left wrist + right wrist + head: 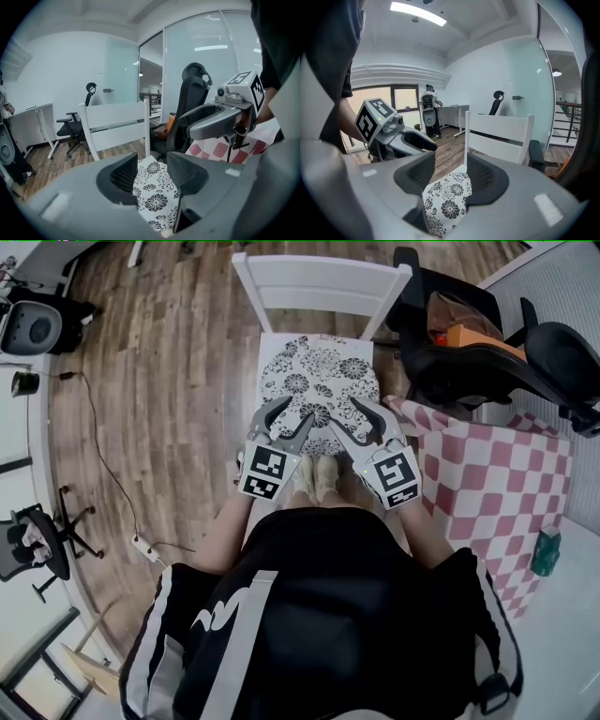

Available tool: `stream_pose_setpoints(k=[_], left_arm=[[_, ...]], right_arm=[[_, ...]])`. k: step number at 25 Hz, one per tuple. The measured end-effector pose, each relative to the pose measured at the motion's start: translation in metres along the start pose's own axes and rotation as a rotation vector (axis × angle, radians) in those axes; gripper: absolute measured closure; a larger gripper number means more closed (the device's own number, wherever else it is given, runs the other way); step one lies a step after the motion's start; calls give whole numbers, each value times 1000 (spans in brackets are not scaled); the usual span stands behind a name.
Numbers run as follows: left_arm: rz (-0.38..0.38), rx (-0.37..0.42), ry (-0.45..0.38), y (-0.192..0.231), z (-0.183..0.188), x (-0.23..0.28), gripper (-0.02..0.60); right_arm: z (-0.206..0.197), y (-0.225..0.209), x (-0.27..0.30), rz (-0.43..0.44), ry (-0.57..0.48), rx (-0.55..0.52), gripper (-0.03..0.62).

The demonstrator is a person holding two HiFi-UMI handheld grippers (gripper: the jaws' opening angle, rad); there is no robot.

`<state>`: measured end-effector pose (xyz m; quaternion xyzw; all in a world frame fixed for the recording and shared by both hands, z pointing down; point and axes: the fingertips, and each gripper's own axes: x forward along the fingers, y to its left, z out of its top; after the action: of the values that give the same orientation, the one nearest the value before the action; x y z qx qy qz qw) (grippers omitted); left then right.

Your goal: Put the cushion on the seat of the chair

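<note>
The black-and-white flowered cushion (319, 381) lies flat on the seat of the white wooden chair (322, 282), covering most of it. Both grippers hover side by side over the cushion's near edge, apart from it. My left gripper (298, 411) is open with nothing between its jaws. My right gripper (343, 413) is open and empty too. In the left gripper view the cushion (157, 187) shows through the gap of the jaws (149, 171), below them, with the chair's backrest (117, 126) behind. The right gripper view shows the same cushion (447, 199) beneath its jaws (450, 173).
A black office chair (478, 352) carrying an orange thing stands right of the white chair. A pink-and-white checked cloth (487, 474) covers a surface at the right. A cable and power strip (145, 547) lie on the wooden floor at left. A person (429, 115) stands far back.
</note>
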<state>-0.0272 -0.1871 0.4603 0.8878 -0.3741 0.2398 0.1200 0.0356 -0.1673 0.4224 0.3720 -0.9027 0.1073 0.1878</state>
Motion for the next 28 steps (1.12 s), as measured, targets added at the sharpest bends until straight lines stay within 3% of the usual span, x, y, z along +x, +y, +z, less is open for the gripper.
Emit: stream_pose_setpoints(k=[14, 17, 28], left_arm=[[16, 57, -98, 1, 53, -9, 384], [40, 62, -129, 6, 65, -16, 423], [77, 72, -245, 15, 112, -38, 469]], right_arm=[[58, -15, -24, -41, -137, -19, 430], [68, -17, -29, -50, -163, -24, 441], [110, -17, -39, -80, -251, -76, 491]])
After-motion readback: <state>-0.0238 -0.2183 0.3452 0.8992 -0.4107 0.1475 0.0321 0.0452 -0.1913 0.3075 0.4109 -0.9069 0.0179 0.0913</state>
